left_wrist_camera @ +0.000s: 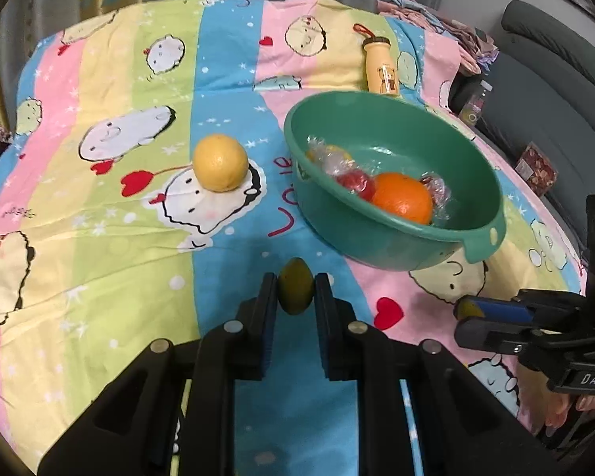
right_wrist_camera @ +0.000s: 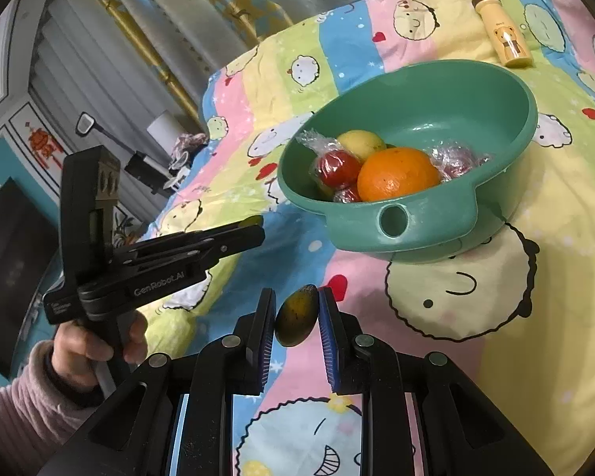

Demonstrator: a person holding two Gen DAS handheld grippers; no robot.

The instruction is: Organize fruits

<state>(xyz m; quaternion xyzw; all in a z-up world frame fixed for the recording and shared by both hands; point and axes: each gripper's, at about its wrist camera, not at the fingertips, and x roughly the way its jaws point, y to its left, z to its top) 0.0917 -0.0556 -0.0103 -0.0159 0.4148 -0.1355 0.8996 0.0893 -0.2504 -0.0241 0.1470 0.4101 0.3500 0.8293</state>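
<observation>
**Where things lie around the two claws**

The left gripper (left_wrist_camera: 295,291) has a small fruit (left_wrist_camera: 294,291) between its fingers. Ahead of it and to the left a round fruit (left_wrist_camera: 220,162) lies on the bedsheet (left_wrist_camera: 119,238). Ahead and to the right sits the basin (left_wrist_camera: 392,234), with an orange (left_wrist_camera: 402,197) and wrapped fruits (left_wrist_camera: 353,182) inside. Beyond the basin lies a bottle (left_wrist_camera: 380,67). Off to the right is the right gripper (left_wrist_camera: 466,317).

The right gripper (right_wrist_camera: 297,317) has another small fruit (right_wrist_camera: 296,316) between its fingers; the basin (right_wrist_camera: 436,222) sits ahead of it, the left gripper (right_wrist_camera: 254,230) to its left.
</observation>
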